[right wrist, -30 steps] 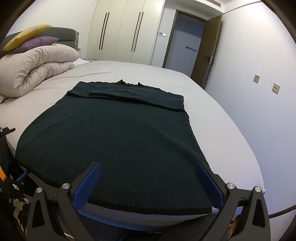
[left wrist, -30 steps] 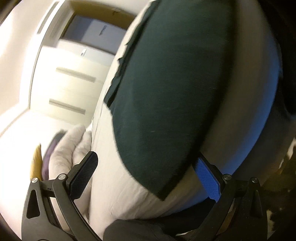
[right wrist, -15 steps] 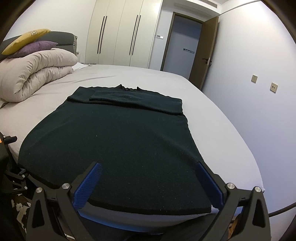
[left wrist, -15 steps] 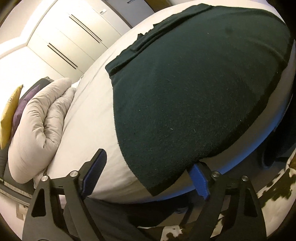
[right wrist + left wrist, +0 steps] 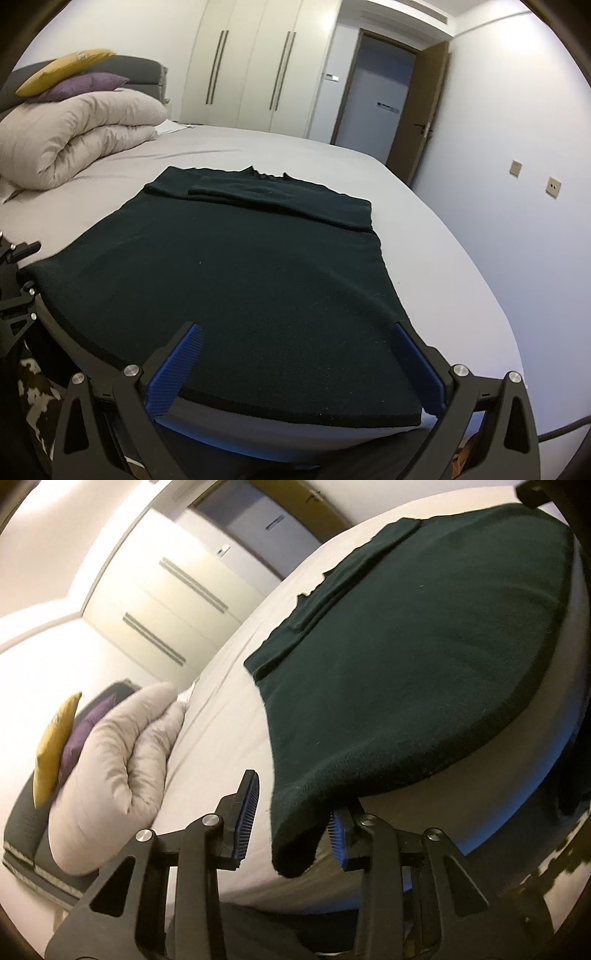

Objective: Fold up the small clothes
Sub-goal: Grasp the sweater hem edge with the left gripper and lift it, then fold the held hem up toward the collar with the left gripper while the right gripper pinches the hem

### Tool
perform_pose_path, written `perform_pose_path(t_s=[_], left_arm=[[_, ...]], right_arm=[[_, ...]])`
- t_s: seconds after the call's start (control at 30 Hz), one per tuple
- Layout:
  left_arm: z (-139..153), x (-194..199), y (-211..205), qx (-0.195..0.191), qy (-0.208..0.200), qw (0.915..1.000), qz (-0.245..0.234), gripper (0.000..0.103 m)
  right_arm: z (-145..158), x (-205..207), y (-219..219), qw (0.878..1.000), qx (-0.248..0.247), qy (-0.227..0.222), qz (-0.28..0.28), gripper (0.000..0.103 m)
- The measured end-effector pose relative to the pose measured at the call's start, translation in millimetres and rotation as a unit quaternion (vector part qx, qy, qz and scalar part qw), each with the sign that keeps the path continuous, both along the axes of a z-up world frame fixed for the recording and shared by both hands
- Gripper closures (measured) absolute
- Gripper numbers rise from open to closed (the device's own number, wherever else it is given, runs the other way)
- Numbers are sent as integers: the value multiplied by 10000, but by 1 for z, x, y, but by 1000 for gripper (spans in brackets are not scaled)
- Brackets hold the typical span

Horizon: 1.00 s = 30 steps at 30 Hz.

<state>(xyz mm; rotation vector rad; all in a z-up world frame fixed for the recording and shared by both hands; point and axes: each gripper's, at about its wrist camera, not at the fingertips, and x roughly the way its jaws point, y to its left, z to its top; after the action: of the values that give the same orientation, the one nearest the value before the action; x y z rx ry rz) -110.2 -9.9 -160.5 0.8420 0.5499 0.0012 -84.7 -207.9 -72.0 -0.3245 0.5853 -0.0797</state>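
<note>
The jaws of the left gripper [image 5: 291,819] are closing, and the near left corner of the dark green knitted sweater [image 5: 406,686] hangs between the blue ribbed pads [image 5: 245,814]. A second ago these jaws were spread wide with the hem lying flat on the mattress edge; now they are drawn much closer together and the corner is lifted into a drooping fold between them. The right pad appears to be touching the cloth, while a gap is visible beside the left pad, so a firm pinch cannot be confirmed from this blurred view. This narrowing is judged to be the start of the fold: the hem corner is being taken so that it can be carried up over the body of the garment.

The jaws of the right gripper [image 5: 295,365] are held wide apart and unmoved, with nothing clamped; the sweater's near right hem lies flat on the bed between and just beyond the pads.

The sweater is spread on the pale grey bed sheet [image 5: 443,266], neckline away, with its sleeves already laid across the chest. A rolled beige duvet [image 5: 70,136] is seen well apart at the head of the bed.
</note>
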Motion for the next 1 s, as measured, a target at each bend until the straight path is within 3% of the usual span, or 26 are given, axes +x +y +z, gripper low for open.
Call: perform_pose_path(t_s=[0.1,0.23,0.43,0.63,0.77,0.9,1.0], left_arm=[[-2,-8,-8,146,-93,9998,-140,70],[1,-8,-6,54,-271,9996,-46,68],[3,-5,-4,5,-265,9996,35,62],[-7,-12,-13,184,-107,9993,-311,63],[-10,-9,-11,103,120,9993,-351,95],[-1,-4,-6,-140,192,9992,-323,99],[12,0,0,-362,124,9989,-268,99]], right_arm=[[-3,-6,6,9994,-289,-59,171,1],[-9,-12,15,9959,-837,-184,286,1],[-10,-10,16,9962,-807,-188,263,1],[-14,-14,21,9941,-1006,-200,342,2],[-16,-18,17,9905,-1311,-221,349,3],[-23,-24,14,9812,-1858,-192,492,6],[-36,-31,15,9669,-2456,-138,676,11]])
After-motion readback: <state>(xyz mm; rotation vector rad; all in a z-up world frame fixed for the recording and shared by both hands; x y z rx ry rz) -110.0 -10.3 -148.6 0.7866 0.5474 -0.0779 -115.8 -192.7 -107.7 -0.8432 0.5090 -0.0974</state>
